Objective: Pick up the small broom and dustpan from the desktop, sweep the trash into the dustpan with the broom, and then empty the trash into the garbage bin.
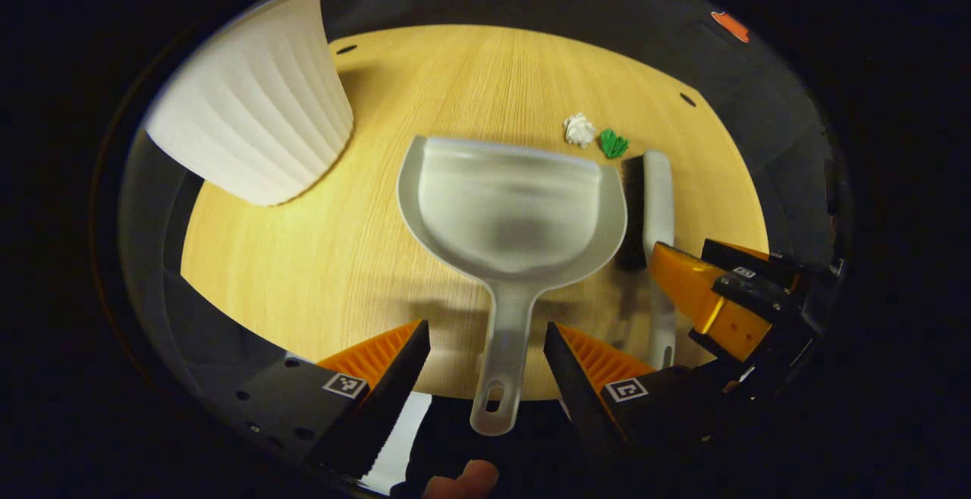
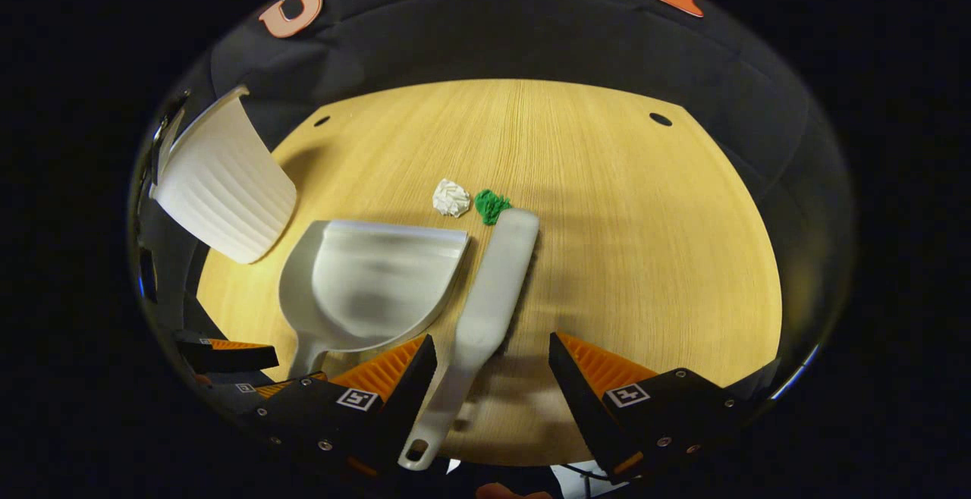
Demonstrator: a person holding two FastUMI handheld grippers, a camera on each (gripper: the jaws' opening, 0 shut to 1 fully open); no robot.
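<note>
Dustpan (image 1: 516,211) lies flat on the wooden desktop (image 1: 303,271), its handle (image 1: 501,355) pointing back at you and sitting between the spread fingers of your left gripper (image 1: 485,366). Jaws wide, gripping nothing, neither finger touching the handle. Broom (image 2: 493,287) lies just beside the pan on its right, handle (image 2: 440,408) running between the fingers of your right gripper (image 2: 493,378), also wide open and empty; the handle sits closer to that gripper's left finger.

Risks, my read: close the right gripper off-centre like that and one finger hits first, so the broom may skid or twist toward the pan. The handle ends overhang the desk edge, so a nudge could tip a tool off. Grippers sit close together; they may clash on closing.

Farther out, white paper wad (image 2: 451,198) and green scrap (image 2: 491,205) sit just past the broom head, touching or nearly. Lift carelessly and you scatter them. Garbage bin (image 1: 250,97), white and ribbed, stands far left; swinging the pan could knock it.
</note>
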